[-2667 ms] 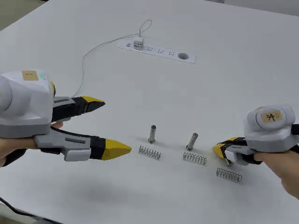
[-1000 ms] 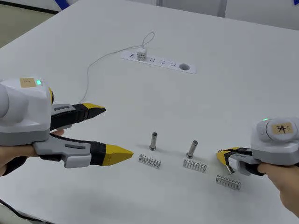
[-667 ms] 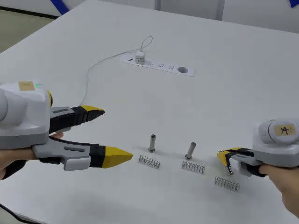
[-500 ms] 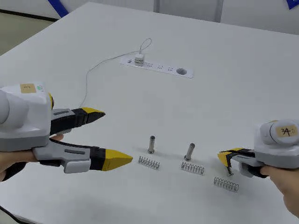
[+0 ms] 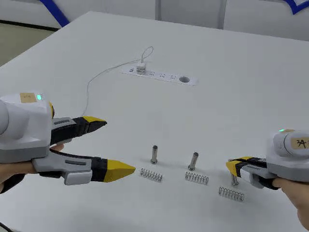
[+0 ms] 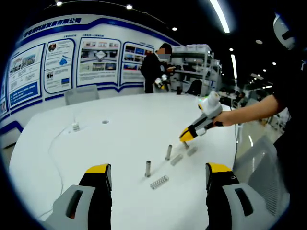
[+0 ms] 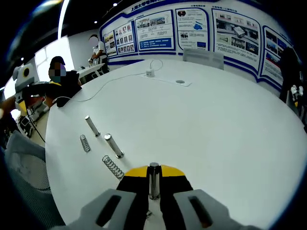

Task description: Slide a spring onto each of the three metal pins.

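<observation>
Altogether there are three pins (image 5: 154, 153) and three springs (image 5: 151, 174).

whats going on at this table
A person holds a two-jaw gripper in each hand over a white table. The right gripper is shut on one short silver metal pin. The left gripper hovers open, holding nothing. The two other pins stand upright, and three coiled wire springs lie on the table near them, none on a pin yet.
</observation>
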